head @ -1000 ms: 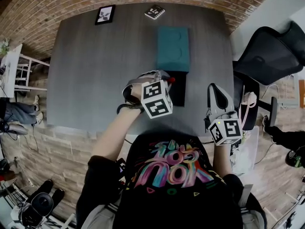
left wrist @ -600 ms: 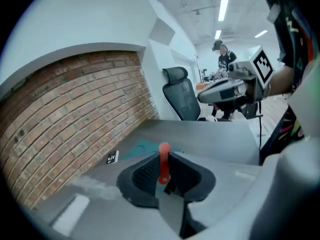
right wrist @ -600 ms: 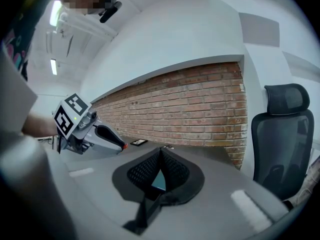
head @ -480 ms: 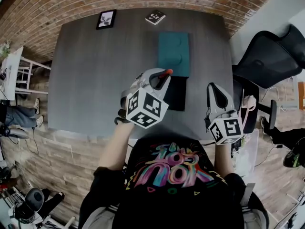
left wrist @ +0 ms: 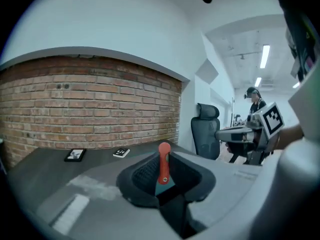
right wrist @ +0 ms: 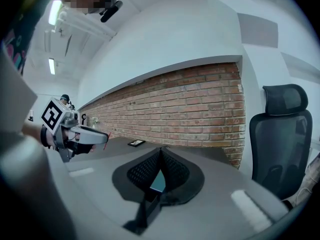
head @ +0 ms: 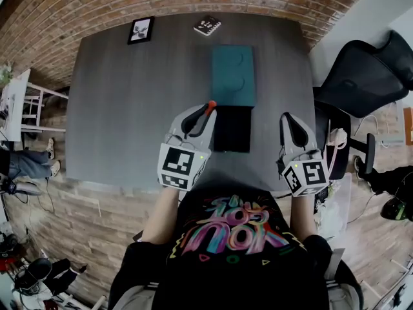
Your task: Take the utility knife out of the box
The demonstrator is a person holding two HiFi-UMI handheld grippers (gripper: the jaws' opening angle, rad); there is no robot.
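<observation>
My left gripper (head: 204, 113) is shut on a red utility knife (head: 210, 107), held in the air just left of the open black box (head: 232, 129). In the left gripper view the knife (left wrist: 163, 163) stands upright between the dark pads, its end poking above them. The box's teal lid (head: 233, 75) lies flat on the table behind the box. My right gripper (head: 293, 120) hovers near the table's right front corner, shut with nothing in it; its pads meet at the tips (right wrist: 161, 153). In the right gripper view the left gripper (right wrist: 75, 134) shows at far left.
A grey table (head: 129, 108) carries a small framed picture (head: 141, 30) and a marker card (head: 208, 25) at its far edge. A black office chair (head: 368, 76) stands to the right. A brick wall runs behind the table.
The left gripper has risen and drawn back from over the box toward the person, rolling as it went, with the red knife still in it. The right gripper has stayed put.
</observation>
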